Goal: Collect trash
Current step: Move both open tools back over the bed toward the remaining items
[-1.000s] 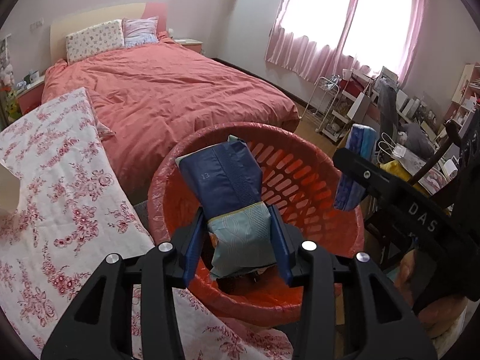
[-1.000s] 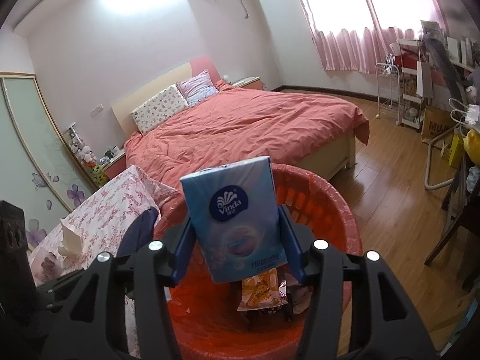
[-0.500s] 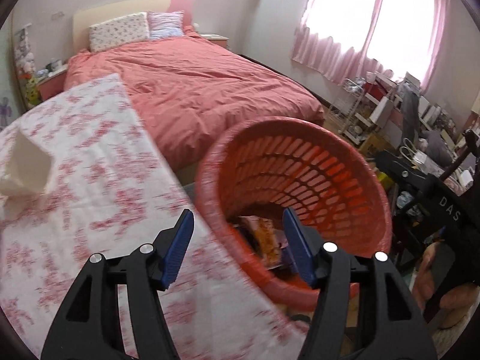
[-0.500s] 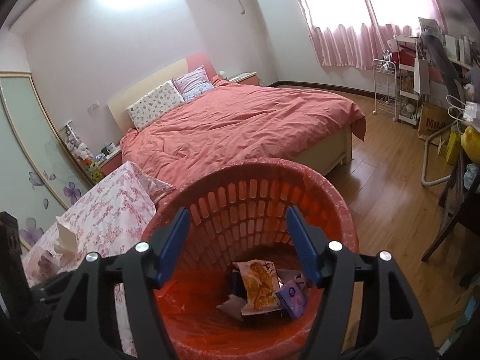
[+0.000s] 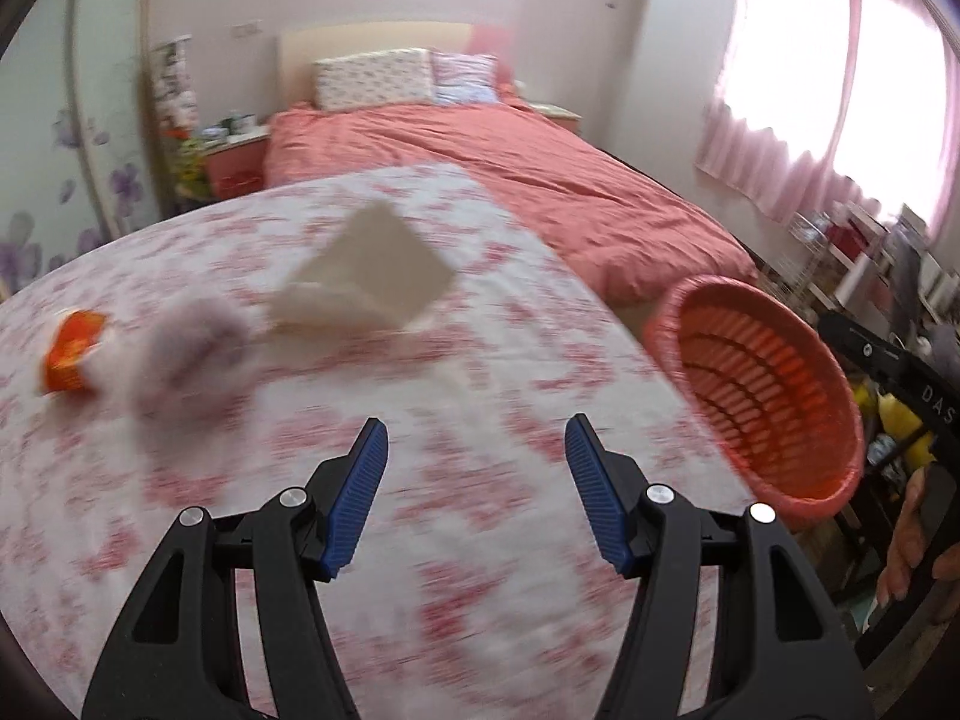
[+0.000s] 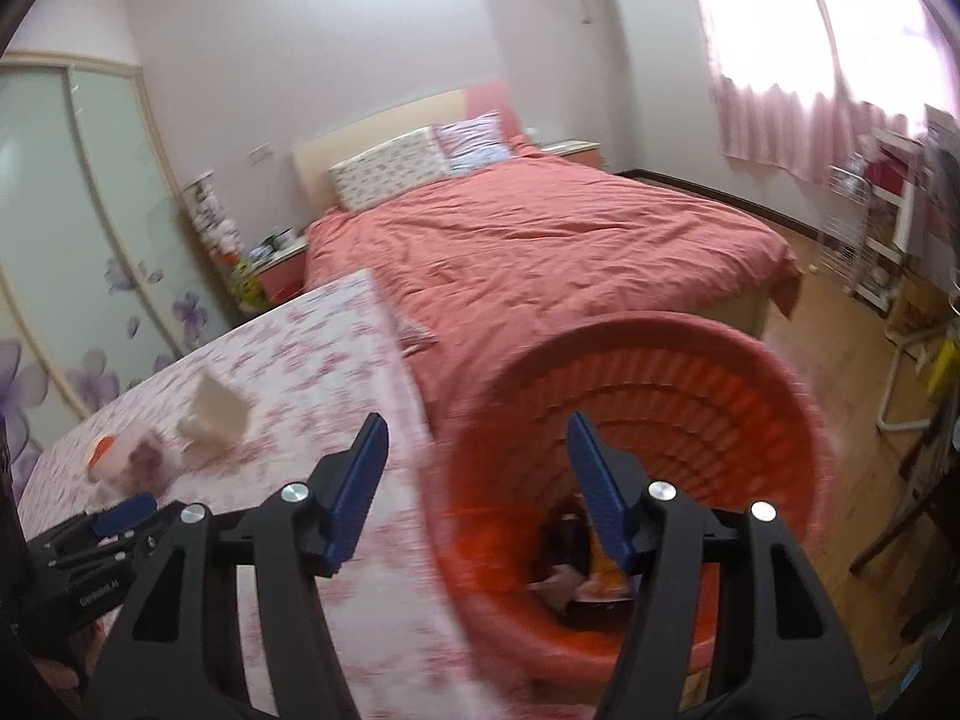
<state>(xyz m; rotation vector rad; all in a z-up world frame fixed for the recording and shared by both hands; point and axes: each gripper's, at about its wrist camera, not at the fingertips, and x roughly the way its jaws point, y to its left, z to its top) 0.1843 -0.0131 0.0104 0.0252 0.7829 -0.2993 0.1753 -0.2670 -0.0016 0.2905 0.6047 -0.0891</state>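
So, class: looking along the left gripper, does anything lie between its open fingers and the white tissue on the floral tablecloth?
Nothing visible does. The left gripper is open and empty, and only bare floral tablecloth lies between it and the white tissue. A blurred pale item and an orange piece sit off to the left.

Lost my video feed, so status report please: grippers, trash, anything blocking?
Left gripper open. Right gripper open. Tissue, orange wrapper on table; basket holds trash. Nothing blocking.
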